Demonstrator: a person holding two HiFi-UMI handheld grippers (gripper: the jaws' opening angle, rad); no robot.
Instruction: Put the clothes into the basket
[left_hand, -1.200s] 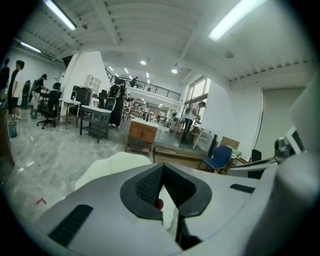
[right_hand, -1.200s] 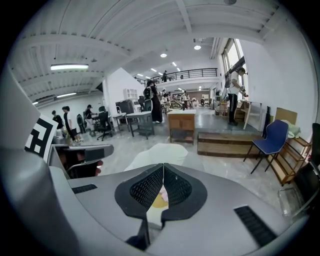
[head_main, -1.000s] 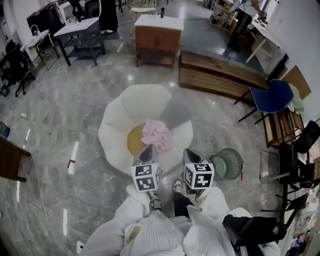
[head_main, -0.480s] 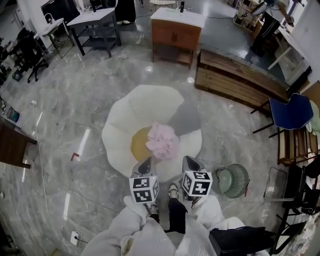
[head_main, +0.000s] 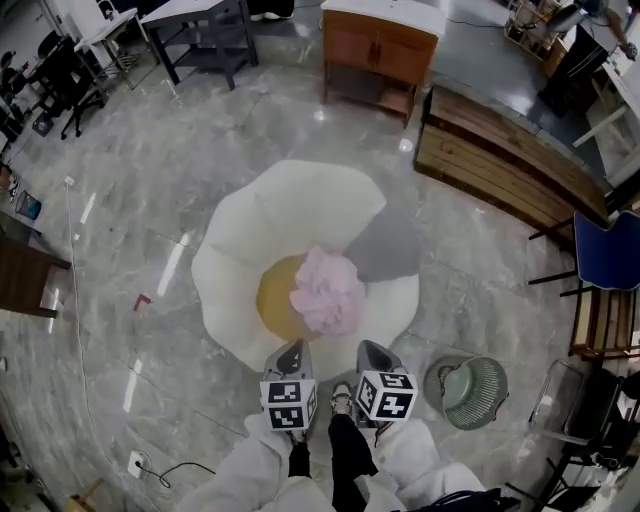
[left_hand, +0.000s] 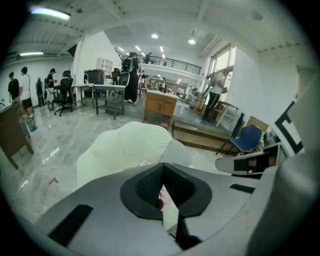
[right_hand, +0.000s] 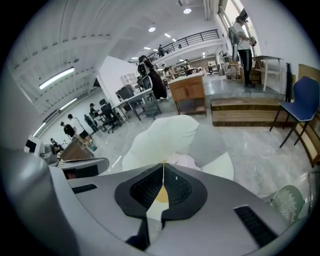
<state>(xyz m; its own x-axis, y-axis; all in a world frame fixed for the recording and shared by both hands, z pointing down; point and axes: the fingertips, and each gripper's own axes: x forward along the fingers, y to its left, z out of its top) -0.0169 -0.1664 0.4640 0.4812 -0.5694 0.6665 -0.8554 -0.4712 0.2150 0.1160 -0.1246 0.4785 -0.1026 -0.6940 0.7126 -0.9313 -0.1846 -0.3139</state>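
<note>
Pink clothes (head_main: 328, 292): heaped at the centre of the flower-shaped cushion (head_main: 290, 205), untouched. Left gripper (head_main: 293, 347), right gripper (head_main: 368, 346): both closed, empty, now lower and nearer the heap. Green basket (head_main: 468, 392): on floor, apart. Pickup pending.

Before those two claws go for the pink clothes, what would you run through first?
1. Clothes in sight: ok. The pink clothes lie heaped on the middle of the flower-shaped cushion.
2. Claws free: ok. The left claw and the right claw hold nothing.
3. Claws ready to grab: not ok. Both are shut.
4. Claws at the clothes: not ok. Both are apart from the heap, near the cushion's front edge.
5. Basket ready: ok. The green basket stands right of the cushion, with nothing seen inside.
</note>
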